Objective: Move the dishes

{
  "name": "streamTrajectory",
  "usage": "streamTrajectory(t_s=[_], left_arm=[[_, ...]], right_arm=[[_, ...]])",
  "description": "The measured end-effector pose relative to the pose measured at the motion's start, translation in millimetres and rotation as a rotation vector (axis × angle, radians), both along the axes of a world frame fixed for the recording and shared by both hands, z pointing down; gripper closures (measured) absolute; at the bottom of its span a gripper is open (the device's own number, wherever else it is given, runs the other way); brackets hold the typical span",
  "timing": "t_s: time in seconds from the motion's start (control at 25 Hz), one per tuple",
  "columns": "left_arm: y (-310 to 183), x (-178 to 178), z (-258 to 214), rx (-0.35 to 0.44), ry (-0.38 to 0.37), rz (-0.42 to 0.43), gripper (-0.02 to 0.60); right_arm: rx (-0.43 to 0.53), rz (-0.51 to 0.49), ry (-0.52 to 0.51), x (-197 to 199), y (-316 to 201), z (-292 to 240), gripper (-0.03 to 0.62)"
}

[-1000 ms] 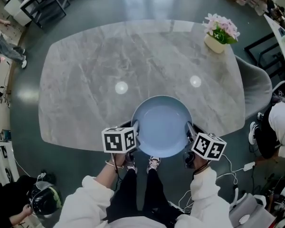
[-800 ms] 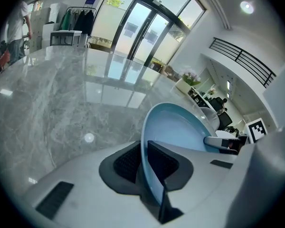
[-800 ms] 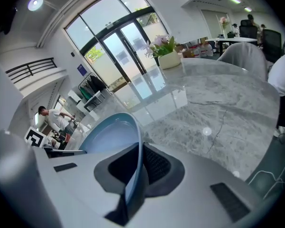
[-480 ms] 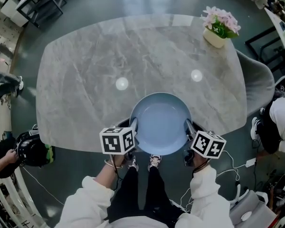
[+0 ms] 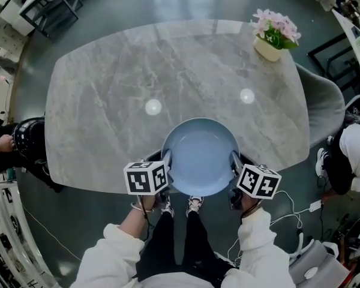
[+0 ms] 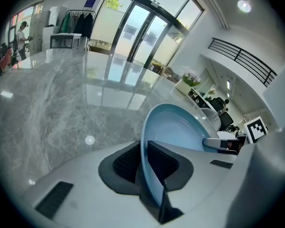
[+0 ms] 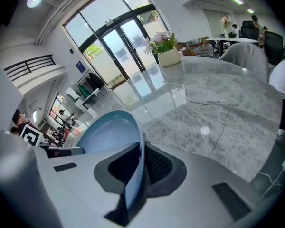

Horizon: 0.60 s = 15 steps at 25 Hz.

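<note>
A round light-blue plate (image 5: 200, 156) hangs over the near edge of the grey marble table (image 5: 138, 71). My left gripper (image 5: 167, 159) is shut on the plate's left rim and my right gripper (image 5: 233, 161) is shut on its right rim. In the left gripper view the blue plate (image 6: 178, 129) stands edge-on between the dark pads (image 6: 164, 161), and the left gripper (image 6: 143, 163) pinches its rim. In the right gripper view the plate (image 7: 109, 137) likewise sits in the right gripper (image 7: 138, 167). Whether the plate touches the table is not visible.
A potted pink flower (image 5: 275, 35) stands at the table's far right corner. A grey chair (image 5: 327, 107) sits at the right side. People and gear stand on the floor at the left (image 5: 12, 143) and right (image 5: 355, 155). My legs and shoes (image 5: 193, 206) are below the plate.
The plate and both grippers have shifted slightly forward and left over the table edge. A person at the left has moved along the floor.
</note>
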<state>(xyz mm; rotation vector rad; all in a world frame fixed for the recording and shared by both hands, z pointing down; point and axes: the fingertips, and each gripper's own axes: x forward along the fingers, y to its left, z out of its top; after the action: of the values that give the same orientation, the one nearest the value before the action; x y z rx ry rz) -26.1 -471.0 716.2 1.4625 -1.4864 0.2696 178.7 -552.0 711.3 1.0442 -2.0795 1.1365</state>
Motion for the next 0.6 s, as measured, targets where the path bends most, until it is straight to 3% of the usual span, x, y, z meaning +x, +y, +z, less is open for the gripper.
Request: streamTrajectory(t_s=[0.16, 0.24, 0.32, 0.6], left_arm=[[-0.9, -0.4, -1.5, 0.002, -0.003, -0.002, 0.549], [-2.1, -0.1, -3.5, 0.011, -0.002, -0.004, 0.492], [-3.0, -0.8, -5.9, 0.015, -0.006, -0.005, 0.466], [4.1, -12.5, -16.6, 0.008, -0.052, -0.027, 0.451]], right_arm=[[0.004, -0.003, 0.017, 0.8, -0.9, -0.1, 0.513], [0.009, 0.003, 0.024, 2.4, -2.0, -2.3, 0.497], [0.013, 0.008, 0.026, 3.8, -3.1, -5.3, 0.434], [0.035, 0.062, 0.025, 17.7, -7.6, -19.5, 0.41]])
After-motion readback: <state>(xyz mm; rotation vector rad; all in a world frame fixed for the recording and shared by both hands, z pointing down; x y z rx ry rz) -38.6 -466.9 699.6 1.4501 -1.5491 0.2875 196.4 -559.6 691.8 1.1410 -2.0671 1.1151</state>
